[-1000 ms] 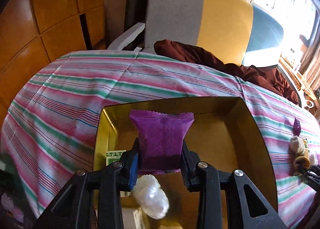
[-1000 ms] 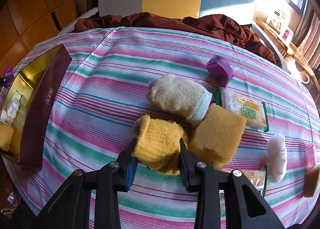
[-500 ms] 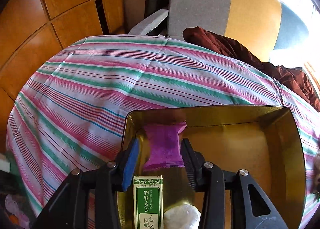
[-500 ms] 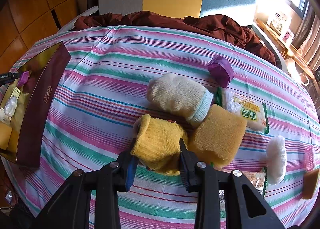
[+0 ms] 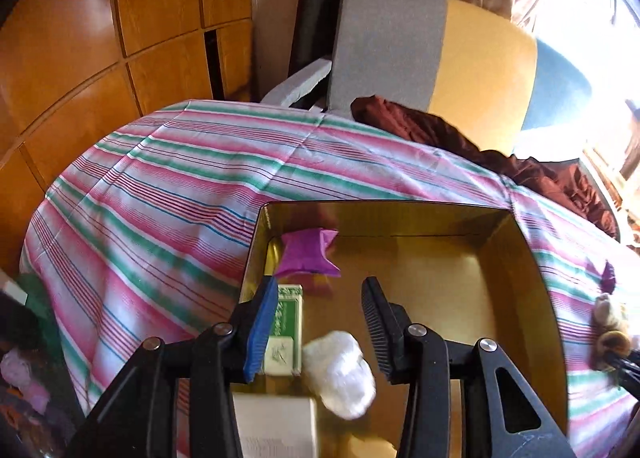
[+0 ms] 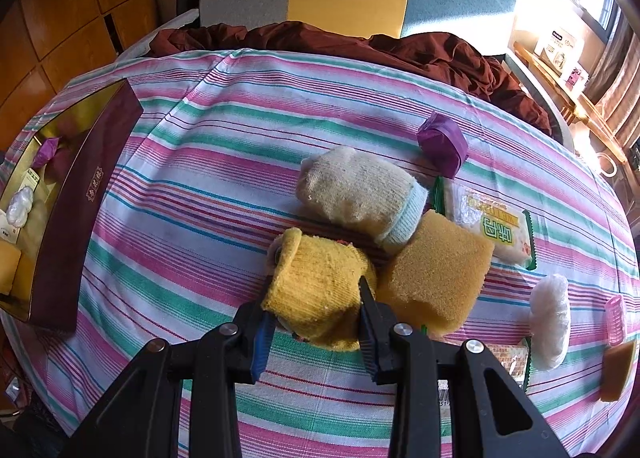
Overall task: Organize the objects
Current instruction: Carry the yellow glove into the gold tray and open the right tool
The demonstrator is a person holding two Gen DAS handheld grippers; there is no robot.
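Over the gold box (image 5: 516, 258), left tongs (image 5: 320, 322) released off purple packet (image 5: 308, 256); right tongs (image 6: 316, 322) clenched on yellow sock (image 6: 320, 290). Lift straight, carry boxward.

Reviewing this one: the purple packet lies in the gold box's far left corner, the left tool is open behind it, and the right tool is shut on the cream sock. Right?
Not quite. The right tool is shut on the yellow sock, as the right wrist view shows; the cream sock lies free beyond it. The rest holds: the purple packet lies in the gold box's far left corner, with the left tool open behind it.
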